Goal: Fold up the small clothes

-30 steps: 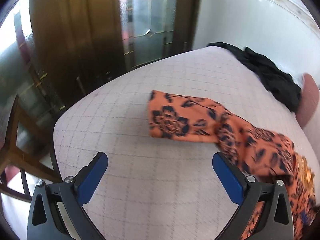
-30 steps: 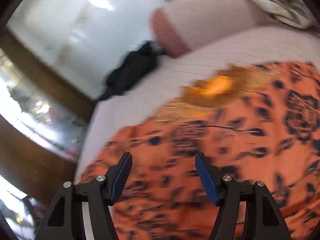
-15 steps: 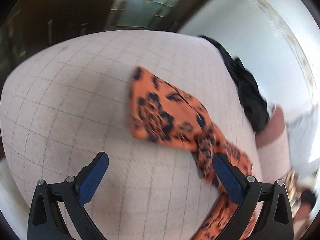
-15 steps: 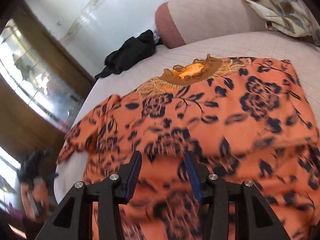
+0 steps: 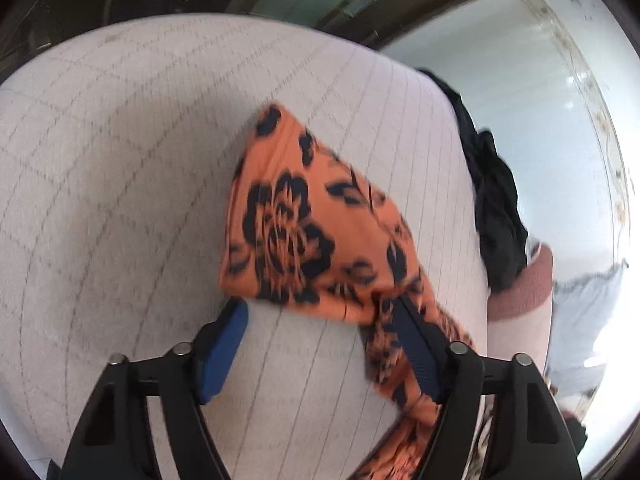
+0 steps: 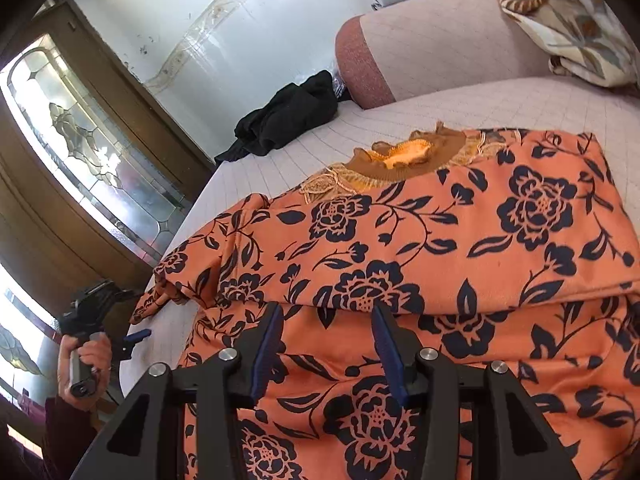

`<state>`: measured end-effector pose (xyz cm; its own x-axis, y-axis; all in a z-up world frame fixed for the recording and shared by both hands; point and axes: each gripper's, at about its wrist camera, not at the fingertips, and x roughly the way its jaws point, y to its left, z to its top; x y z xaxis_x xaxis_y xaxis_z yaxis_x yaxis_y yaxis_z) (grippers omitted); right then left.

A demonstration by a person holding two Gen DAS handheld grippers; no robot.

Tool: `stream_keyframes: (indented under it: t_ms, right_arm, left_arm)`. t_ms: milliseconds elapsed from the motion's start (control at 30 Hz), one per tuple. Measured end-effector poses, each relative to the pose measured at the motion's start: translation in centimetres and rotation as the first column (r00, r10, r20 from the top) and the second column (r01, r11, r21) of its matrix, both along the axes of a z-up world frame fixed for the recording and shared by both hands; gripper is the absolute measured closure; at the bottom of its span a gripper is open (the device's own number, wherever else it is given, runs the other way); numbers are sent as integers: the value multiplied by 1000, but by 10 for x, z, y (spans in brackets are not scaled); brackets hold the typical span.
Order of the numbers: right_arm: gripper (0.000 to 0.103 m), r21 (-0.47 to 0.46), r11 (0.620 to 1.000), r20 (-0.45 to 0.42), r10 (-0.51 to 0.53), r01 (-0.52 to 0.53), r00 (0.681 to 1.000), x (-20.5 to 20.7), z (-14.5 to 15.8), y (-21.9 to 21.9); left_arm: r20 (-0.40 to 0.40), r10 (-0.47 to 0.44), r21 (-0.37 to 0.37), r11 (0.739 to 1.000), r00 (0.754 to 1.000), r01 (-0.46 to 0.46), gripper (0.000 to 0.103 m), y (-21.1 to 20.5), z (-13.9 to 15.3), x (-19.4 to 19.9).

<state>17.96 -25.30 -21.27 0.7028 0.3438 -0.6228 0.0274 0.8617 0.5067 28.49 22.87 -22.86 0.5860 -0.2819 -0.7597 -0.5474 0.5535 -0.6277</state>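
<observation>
An orange dress [image 6: 460, 248] printed with dark blue roses lay spread on a pale quilted mattress [image 5: 120, 168], its embroidered brown neckline toward a pink bolster [image 6: 420, 40]. The cloth looked soft and thin, folded over itself at the middle. The left gripper [image 5: 316, 312] was closing, its blue pads on either side of the sleeve's lower edge — not yet pressing it. The right gripper [image 6: 326, 312] hung over the fold, fingers apart, nothing pinched. A crumpled black garment [image 6: 288, 120] lay near the bolster — beside a white wall and a wooden door with patterned glass.
</observation>
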Motion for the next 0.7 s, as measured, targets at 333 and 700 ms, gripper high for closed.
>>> stream_keyframes:
  t_ms: [333,700]
  right_arm:
    - [52,29,999,3,-41,41,999,5,-2,-17]
    - [52,160,950,-21,-269,268,963,-8,-1,-89]
  left_arm:
    - [-8,53,29,998,999,-52,98,25,-4,24]
    - [170,-358,449,857,918,252,98,-109,198,49]
